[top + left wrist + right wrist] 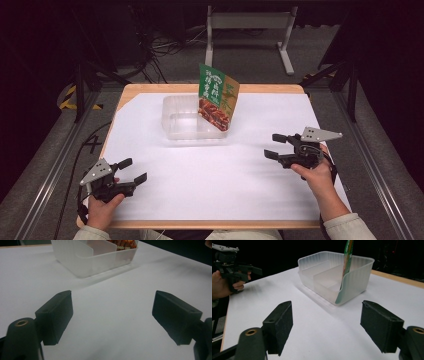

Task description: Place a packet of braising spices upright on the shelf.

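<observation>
From the high view, a clear plastic tub (187,120) sits toward the far middle of the white-covered tabletop (210,175), and a green and orange packet (217,97) stands on end in its right side, long axis roughly upright and leaning right, printed face toward the camera (the white characters on it are too small to read). The left hand-held gripper (134,170) rests near the front left edge, the right hand-held gripper (276,145) at the right; both have jaws spread wide and hold nothing, well apart from the tub. Grey floor, cables and a white metal frame lie beyond the tabletop in a dark room.

In the left gripper view, the black jaws stand wide apart over bare white surface, with the tub (95,257) ahead and the packet's (123,243) red-brown bottom edge inside.

In the right gripper view, the jaws gape empty; the packet (345,267) shows edge-on in the tub (359,275), and the left hand-held gripper (249,271) is far left.
</observation>
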Motion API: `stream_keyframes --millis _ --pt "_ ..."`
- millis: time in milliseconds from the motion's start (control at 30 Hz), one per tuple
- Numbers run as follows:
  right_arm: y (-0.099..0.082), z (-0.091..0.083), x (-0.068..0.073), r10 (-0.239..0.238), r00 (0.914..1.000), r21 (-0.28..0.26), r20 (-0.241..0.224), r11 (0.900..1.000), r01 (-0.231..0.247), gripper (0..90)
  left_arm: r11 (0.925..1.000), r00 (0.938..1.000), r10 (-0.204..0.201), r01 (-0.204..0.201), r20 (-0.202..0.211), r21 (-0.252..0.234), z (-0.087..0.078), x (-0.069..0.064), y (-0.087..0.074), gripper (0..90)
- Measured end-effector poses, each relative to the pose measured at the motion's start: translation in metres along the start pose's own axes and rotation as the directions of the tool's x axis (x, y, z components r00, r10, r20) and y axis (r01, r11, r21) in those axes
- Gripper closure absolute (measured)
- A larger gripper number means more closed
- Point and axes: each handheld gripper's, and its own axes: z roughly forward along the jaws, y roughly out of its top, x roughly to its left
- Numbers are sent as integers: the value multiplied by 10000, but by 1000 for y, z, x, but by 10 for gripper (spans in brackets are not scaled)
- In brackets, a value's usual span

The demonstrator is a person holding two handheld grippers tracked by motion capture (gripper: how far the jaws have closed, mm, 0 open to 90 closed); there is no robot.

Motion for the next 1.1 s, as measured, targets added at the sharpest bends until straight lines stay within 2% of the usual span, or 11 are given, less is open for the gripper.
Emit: stream_keyframes --millis 133,333,600,700,900,1100 --pt "-13 7 -2 63 10000 164 -54 9998 -62 286 10000 10000 45 -45 -13 21 0 0 0 178" --pt "-28 14 -2 129 9997 410 223 9991 -138 283 10000 10000 40 -40 23 44 1 0 0 178" --pt "-45 18 4 202 9987 808 464 9964 -239 276 9996 9998 97 -93 -147 268 4 0 -1 183" --pt "-48 19 5 228 9986 897 474 9956 -270 272 9993 9998 110 -105 -151 351 5 0 -1 183" --pt "-53 23 4 344 9984 1190 450 9921 -396 271 9974 9980 241 -201 -577 687 9 -1 -2 193" --pt "-53 25 4 398 9981 1343 476 9899 -459 285 9971 9984 212 -172 -524 746 10 0 -2 189"
